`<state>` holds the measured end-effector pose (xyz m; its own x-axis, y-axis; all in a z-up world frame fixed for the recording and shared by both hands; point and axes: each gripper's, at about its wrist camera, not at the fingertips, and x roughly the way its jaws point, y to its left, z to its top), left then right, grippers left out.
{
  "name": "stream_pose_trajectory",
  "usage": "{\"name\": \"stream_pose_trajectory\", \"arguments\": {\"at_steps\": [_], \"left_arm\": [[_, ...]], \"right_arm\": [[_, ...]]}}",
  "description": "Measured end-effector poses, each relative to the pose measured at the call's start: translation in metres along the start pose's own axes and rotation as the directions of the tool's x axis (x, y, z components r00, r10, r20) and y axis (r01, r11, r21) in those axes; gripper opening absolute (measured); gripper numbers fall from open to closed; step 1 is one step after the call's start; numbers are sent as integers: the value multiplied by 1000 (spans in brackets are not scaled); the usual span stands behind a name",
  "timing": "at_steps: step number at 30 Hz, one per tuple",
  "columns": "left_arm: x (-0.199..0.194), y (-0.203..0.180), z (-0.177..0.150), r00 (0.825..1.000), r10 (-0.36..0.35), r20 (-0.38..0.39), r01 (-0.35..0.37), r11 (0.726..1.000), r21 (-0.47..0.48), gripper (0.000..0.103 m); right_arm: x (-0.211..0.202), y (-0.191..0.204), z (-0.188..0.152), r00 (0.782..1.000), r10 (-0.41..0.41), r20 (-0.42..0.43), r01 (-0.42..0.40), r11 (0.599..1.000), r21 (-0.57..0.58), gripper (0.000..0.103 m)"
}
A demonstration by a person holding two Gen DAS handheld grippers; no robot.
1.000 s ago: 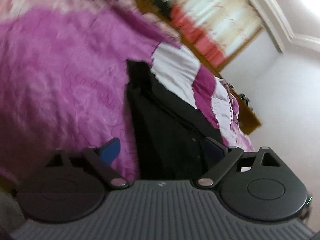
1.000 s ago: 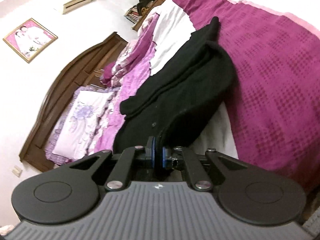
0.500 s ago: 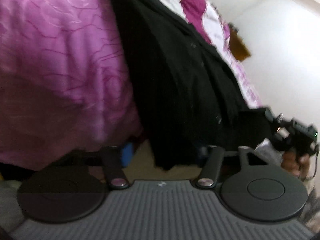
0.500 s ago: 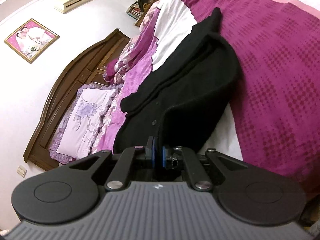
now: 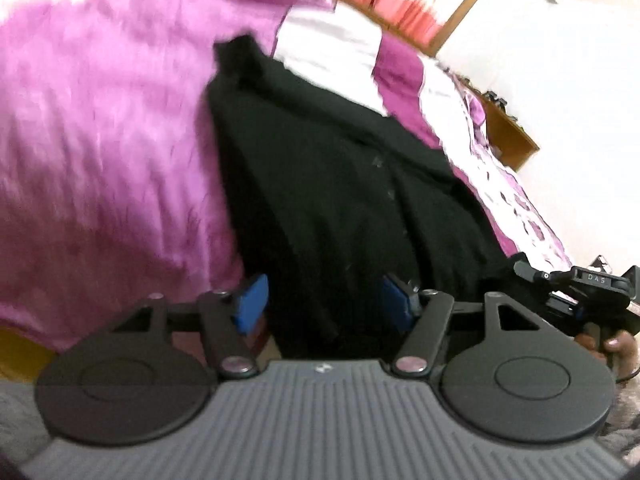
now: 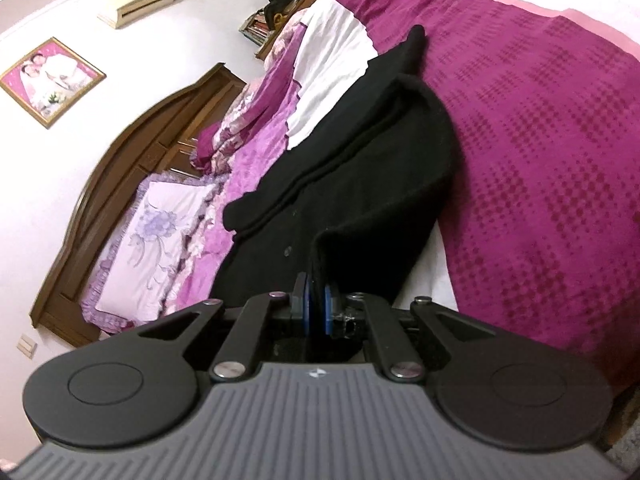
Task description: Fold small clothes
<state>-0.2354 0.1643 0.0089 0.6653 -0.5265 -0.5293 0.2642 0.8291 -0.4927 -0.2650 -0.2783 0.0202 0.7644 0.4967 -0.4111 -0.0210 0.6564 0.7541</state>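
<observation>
Now, your one black garment looks thick, knitted and buttoned, with folds doubled along its length. It lies on the bed, long axis running from the near edge toward the far white stripe. Your right claw is pinched tight on its near hem; your left claw stands wide apart, straddling the near edge, gripping nothing.

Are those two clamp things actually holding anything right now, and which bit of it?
The right gripper pinches the near edge of the black garment between its blue pads. The left gripper is open, its fingers either side of the cloth, gripping nothing.
</observation>
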Motion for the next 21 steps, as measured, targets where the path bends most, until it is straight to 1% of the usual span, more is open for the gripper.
{"name": "stream_pose_trajectory", "arguments": {"at_steps": [2,3,5,6,7,8,9,10,11,13,15,18,21], "left_arm": [[17,-12,2,998,57,-32,-55,998,35,65],[30,-15,0,993,104,-62,-101,993,56,64],[46,-14,-5,977,178,-118,-171,983,72,64],[52,-12,-8,965,220,-145,-211,975,75,63],[56,-9,-9,954,250,-162,-242,968,71,56],[57,-6,-9,952,258,-168,-250,966,65,44],[55,-4,-9,956,247,-162,-241,969,54,35],[52,-4,-9,961,233,-151,-228,972,48,14],[50,-3,-9,964,226,-143,-222,974,45,12],[40,-5,-9,969,216,-124,-214,976,25,11],[27,-1,-8,975,206,-86,-207,978,-5,11],[2,8,-1,989,148,2,-147,985,-93,10],[-13,17,7,994,93,63,-80,979,-190,9]], "right_arm": [[0,-2,-1,1000,-1,-1,1,1000,11,7],[1,-3,-1,1000,-2,-3,2,1000,16,7],[3,-4,-2,1000,-5,-10,5,1000,22,7],[4,-4,-2,1000,-6,-13,6,1000,19,7],[3,-4,-2,1000,-4,-12,5,1000,15,7],[2,-3,-3,1000,-2,-9,2,1000,10,7],[0,-3,-3,1000,1,-5,-1,1000,8,7],[-2,-4,-3,1000,5,-2,-5,1000,9,7],[-3,-4,-3,1000,8,0,-8,1000,13,7],[-3,-6,-2,1000,11,2,-11,1000,19,7],[-3,-6,-2,1000,16,1,-16,1000,17,7],[-6,-4,-2,1000,26,14,-26,1000,-5,7],[-10,-5,-2,998,53,31,-53,999,1,7]]}}
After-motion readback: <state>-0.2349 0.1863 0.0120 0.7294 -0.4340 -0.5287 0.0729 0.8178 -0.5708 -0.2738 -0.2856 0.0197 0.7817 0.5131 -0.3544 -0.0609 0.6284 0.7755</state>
